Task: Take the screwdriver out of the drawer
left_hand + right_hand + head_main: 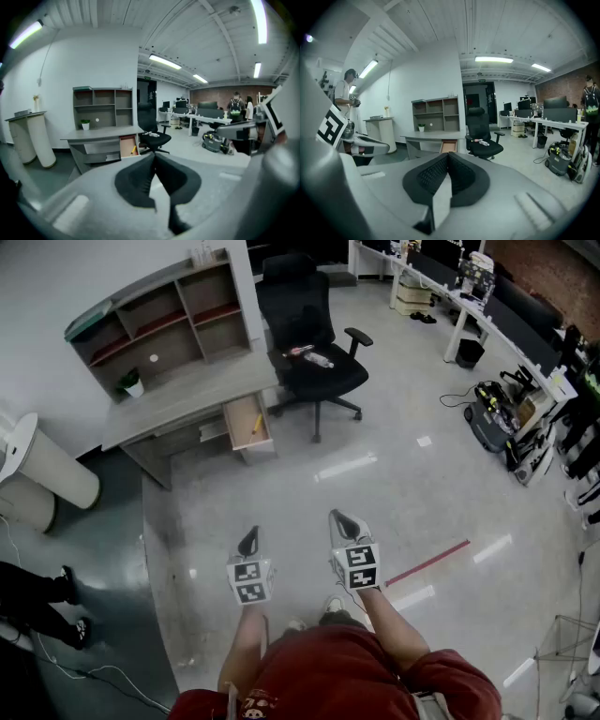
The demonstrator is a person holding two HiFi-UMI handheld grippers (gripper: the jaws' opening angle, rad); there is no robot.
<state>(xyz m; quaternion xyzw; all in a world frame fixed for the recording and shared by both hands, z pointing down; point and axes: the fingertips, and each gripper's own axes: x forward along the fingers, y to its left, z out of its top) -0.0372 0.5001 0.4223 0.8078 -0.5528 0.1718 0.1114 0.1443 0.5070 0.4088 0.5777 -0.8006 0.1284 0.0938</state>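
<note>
Two tools, left tool (248, 542) and right tool (345, 524), both clenched and empty. Well ahead of them, an open drawer (246, 432) under the surface (187, 390) holds a yellow screwdriver (257, 422). Best to approach, then open one tool before reaching in.

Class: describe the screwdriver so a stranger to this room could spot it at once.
Find the grey desk against the white wall, beside the black office chair. Its one open drawer holds the screwdriver, the only yellow thing there.
</note>
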